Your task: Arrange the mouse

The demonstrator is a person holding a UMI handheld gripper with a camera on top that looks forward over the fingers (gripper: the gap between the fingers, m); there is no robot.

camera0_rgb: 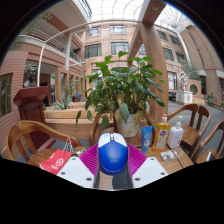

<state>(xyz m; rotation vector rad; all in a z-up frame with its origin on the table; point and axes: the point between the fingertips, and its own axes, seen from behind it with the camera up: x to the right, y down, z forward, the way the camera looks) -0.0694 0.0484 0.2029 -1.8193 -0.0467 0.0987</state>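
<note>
in the gripper view, the gripper (112, 172) pointed forward over a round wooden worktop (180, 160), its two white fingers (76, 173) spread a little way apart. a blue mouse (112, 153) sat between them, its rounded back towards the camera and its dark underside showing at the near end. the purple pads (90, 158) on the inner faces of the fingers lay close against both flanks of the mouse, and no gap showed on either side, so the gripper appeared to be closed on the mouse and holding it. whether the mouse was lifted off the worktop or resting on it could not be told.

just beyond the mouse stood a large potted plant (122, 90) with broad green leaves, in a pale pot near the middle of the worktop. beside the pot, on the right, a blue can (147, 137), an orange-capped bottle (162, 132) and a white bottle (176, 135) stood upright in a close row. a small flat packet (168, 154) lay in front of them. on the left of the fingers a red and white packet (57, 161) lay on the worktop.

wooden chairs (28, 135) ringed the worktop. behind them rose brick buildings (105, 40) with many windows.
</note>
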